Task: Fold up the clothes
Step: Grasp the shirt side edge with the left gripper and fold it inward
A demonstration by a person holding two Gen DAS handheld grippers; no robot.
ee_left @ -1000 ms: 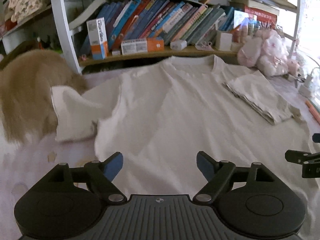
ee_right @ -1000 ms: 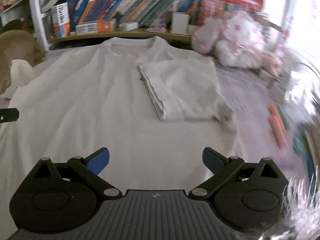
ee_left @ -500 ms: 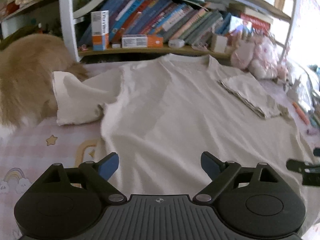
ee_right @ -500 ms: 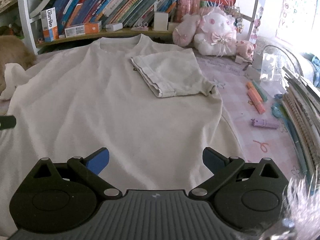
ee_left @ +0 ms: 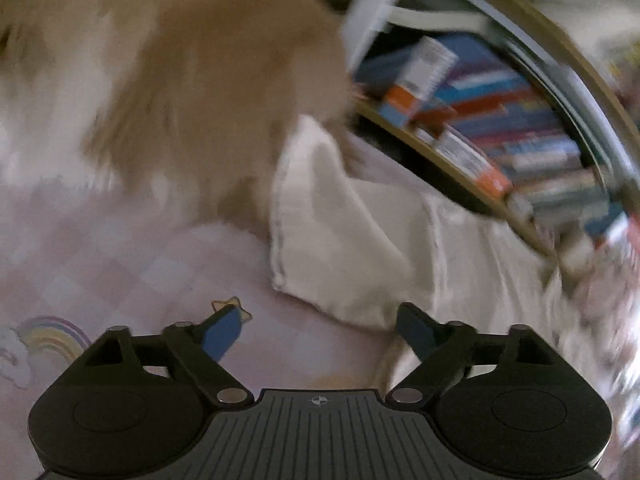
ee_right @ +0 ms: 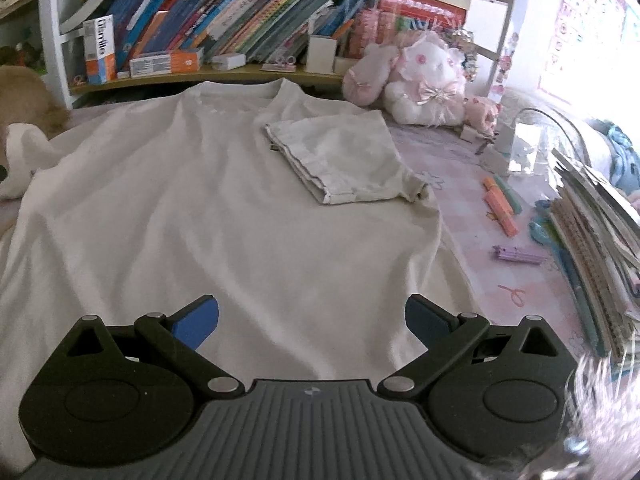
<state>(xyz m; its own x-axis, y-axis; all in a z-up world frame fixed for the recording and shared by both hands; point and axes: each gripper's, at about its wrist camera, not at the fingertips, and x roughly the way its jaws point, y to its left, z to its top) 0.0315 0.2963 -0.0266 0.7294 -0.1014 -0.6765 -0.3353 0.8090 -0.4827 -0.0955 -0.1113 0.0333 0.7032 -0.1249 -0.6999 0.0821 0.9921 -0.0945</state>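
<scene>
A white T-shirt (ee_right: 200, 208) lies flat on the pink patterned bed cover (ee_left: 120, 272), collar toward the bookshelf. Its right sleeve (ee_right: 340, 160) is folded inward onto the chest. The left sleeve (ee_left: 340, 240) sticks out beside a tan furry animal. My left gripper (ee_left: 320, 330) is tilted and hovers just short of that sleeve's near corner. Its jaws are closing and grip nothing. My right gripper (ee_right: 312, 318) stands open above the shirt's lower half, with only flat cloth beneath it.
The tan furry animal (ee_left: 180, 80) crowds the left sleeve. A bookshelf (ee_right: 224, 28) runs along the back. Pink plush toys (ee_right: 420, 76) sit at the back right. Markers (ee_right: 500, 208) and a stack of books (ee_right: 592, 248) line the right side.
The left gripper swung left from the shirt's hem toward the left sleeve and rolled, so its view is tilted and blurred. The right gripper shifted slightly, then held still.
</scene>
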